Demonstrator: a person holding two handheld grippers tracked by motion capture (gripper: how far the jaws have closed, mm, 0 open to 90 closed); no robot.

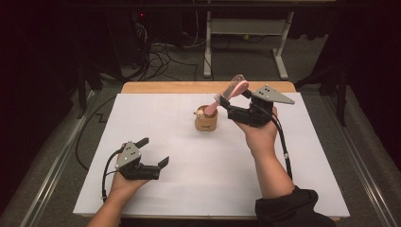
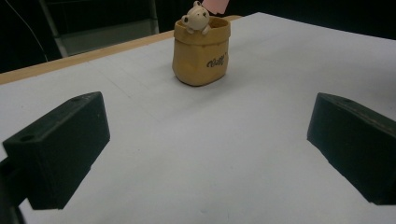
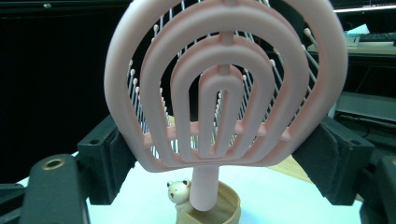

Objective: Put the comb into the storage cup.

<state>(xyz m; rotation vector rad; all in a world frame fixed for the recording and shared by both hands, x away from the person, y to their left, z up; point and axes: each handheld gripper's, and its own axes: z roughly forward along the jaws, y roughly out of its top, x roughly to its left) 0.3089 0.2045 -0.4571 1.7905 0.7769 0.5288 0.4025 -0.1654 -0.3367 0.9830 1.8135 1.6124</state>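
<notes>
the right gripper [image 1: 232, 97] pinches the head of a pink hairbrush [image 3: 224, 88] between its jaws, the handle angling down from it into the tan bear cup [image 1: 206, 119] just below on the white surface [image 1: 189, 156]. the left gripper [image 1: 155, 151] rests well apart from the cup, its jaws spread with nothing between them.

Beyond the grippers a white sheet [image 1: 198, 156] is covering the wooden table [image 1: 156, 87]. Farther off, a white desk frame [image 1: 246, 28] is standing on grey floor [image 1: 236, 61], with black cables [image 1: 161, 56] trailing across it. The room behind is lying in darkness.
</notes>
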